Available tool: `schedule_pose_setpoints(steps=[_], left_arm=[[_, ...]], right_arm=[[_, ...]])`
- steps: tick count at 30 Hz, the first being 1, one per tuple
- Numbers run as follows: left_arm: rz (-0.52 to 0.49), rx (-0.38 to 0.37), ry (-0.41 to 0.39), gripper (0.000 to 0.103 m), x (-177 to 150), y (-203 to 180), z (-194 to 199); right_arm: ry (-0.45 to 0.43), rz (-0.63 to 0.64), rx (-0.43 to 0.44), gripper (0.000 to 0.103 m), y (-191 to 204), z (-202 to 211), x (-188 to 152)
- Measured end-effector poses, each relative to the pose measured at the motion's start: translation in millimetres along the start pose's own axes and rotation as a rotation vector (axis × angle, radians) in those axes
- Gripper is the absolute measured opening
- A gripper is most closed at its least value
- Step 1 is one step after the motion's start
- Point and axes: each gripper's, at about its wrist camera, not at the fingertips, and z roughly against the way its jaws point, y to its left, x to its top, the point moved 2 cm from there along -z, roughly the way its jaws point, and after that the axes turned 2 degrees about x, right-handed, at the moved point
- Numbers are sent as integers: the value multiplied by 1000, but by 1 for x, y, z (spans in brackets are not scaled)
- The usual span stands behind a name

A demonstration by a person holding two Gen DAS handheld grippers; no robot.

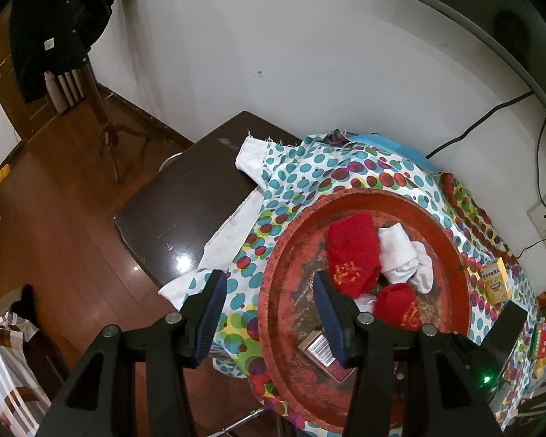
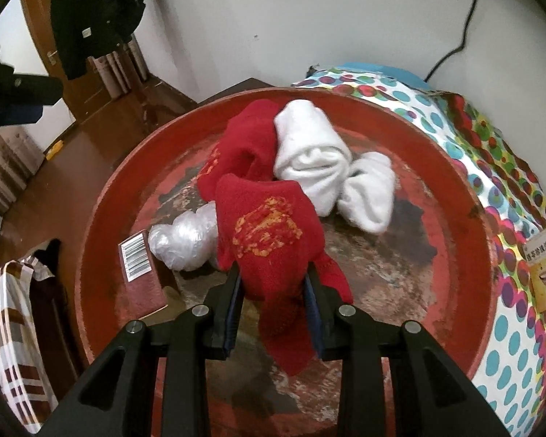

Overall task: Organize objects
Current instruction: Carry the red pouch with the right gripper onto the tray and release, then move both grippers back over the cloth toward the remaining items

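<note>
red tray on dotted cloth, dark table

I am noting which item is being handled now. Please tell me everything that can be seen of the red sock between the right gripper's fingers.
The red sock looks like thick, fuzzy knit, with a worn gold-orange pattern on its upper face. The right gripper is shut on its lower part; a loose end hangs below the fingers. It sits over the round red tray, its upper part touching a second red sock and a crumpled clear plastic wrap at its left. A rolled white sock lies just behind.
</note>
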Motion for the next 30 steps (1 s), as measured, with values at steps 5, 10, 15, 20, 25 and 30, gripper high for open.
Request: schedule_pose_setpoints(steps=[5,10,15,20,25,30], left_arm=[[-9,-1,2,51,1,-1,0],[-39,2,-7,51,-1,-8,2],[-104,0,-15,51,-5,-26,3],[-156,-32,-17,51,-8,-45,4],[-197,-54,-18,51,-12,-60,5],[-247,-76,-15,51,-20,-79,6]], right_arm=[[5,29,-3,30,13,-8,6],[-8,66,-34,39,18,-8,5],[-26,64,-42,52,25,-7,12],[-45,48,-40,59,18,6,6],[-70,19,-50,65,7,20,-2],[-82,-28,-75,66,-17,41,-16]])
